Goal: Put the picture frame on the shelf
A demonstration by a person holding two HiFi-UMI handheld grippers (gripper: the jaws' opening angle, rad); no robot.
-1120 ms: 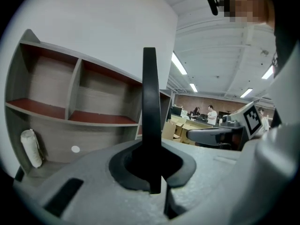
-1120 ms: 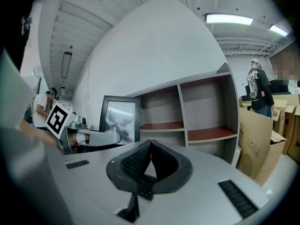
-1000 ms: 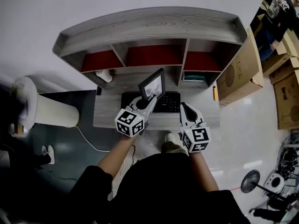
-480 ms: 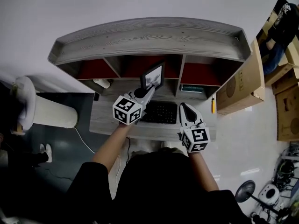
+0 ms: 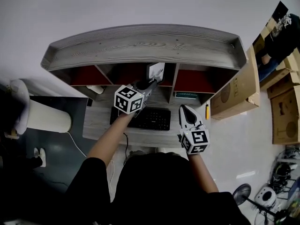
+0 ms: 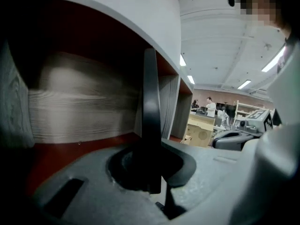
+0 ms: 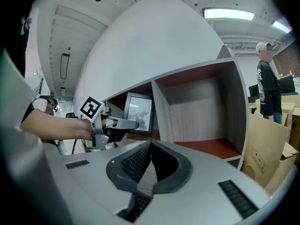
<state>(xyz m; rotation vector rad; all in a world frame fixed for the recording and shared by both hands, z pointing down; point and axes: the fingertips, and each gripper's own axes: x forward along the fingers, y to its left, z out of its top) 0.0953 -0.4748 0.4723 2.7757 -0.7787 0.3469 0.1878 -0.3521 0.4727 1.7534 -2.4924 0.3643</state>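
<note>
Left tool [image 5: 151, 82] grips the frame [image 5: 155, 71] at the shelf [image 5: 140, 43] middle bay, upper centre; right tool [image 5: 183, 108] closed, empty, over the bench [image 5: 96, 123].

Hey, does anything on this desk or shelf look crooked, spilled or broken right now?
Nothing stands out. The picture frame is upright, clamped in the left gripper at the mouth of the shelf's middle compartment. The keyboard lies square on the desk, and no spill or damage shows.
</note>
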